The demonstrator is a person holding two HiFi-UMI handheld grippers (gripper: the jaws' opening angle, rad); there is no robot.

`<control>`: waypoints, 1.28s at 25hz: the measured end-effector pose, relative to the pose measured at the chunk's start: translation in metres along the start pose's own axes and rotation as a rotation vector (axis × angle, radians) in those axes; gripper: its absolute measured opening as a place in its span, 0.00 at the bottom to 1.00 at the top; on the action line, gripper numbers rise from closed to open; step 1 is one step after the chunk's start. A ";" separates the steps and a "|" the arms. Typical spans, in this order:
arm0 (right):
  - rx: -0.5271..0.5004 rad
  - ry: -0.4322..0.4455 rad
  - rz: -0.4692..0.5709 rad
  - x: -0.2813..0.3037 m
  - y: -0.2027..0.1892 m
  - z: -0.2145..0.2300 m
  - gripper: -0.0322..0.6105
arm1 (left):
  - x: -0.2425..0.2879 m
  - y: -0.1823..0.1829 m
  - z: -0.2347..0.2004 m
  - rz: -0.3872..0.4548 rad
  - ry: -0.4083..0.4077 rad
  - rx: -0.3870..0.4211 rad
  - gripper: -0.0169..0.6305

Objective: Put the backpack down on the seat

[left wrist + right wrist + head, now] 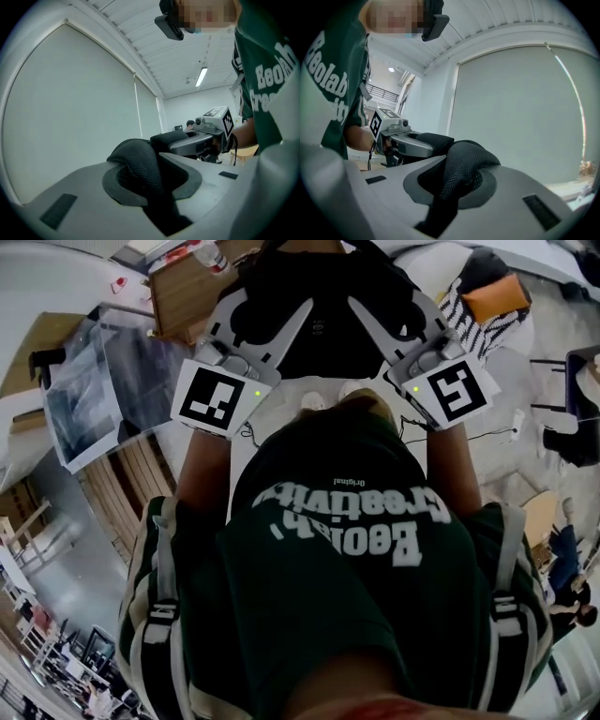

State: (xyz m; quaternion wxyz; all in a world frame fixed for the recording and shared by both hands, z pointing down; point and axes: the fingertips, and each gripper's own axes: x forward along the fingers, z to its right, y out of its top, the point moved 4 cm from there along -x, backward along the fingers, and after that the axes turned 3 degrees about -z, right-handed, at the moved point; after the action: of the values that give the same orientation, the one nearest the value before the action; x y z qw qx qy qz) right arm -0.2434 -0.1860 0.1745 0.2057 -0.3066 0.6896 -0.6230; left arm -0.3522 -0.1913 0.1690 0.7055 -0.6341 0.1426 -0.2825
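Note:
In the head view the black backpack (pixel 323 306) hangs in front of the person's chest, between the two grippers. My left gripper (pixel 270 306) reaches to its left side and my right gripper (pixel 389 306) to its right side. The left gripper view has a black mesh shoulder strap (pixel 138 164) bulging up between the jaws of the left gripper (pixel 154 187), with the pads pressing on it. In the right gripper view the other mesh strap (pixel 466 164) is pinched by the right gripper (pixel 450 187) in the same way. I cannot make out a seat under the backpack.
The person's green shirt (pixel 347 568) fills the lower head view, and white shoes (pixel 314 401) show below the backpack. A wooden table (pixel 187 287) stands at upper left. Leaning panels (pixel 94 390) are at left, a striped bag with an orange cushion (pixel 487 301) at upper right, and a dark chair (pixel 572 399) at right.

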 end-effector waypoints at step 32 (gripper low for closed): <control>0.031 -0.539 -0.101 -0.481 -0.066 0.128 0.16 | 0.274 0.093 0.405 -0.005 -0.547 0.039 0.19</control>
State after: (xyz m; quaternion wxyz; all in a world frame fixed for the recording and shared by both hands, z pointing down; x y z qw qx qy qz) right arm 0.2031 0.0448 0.1749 0.3552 -0.4920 0.5841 -0.5391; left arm 0.1135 -0.0167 0.1841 0.7292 -0.6736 -0.0602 -0.1049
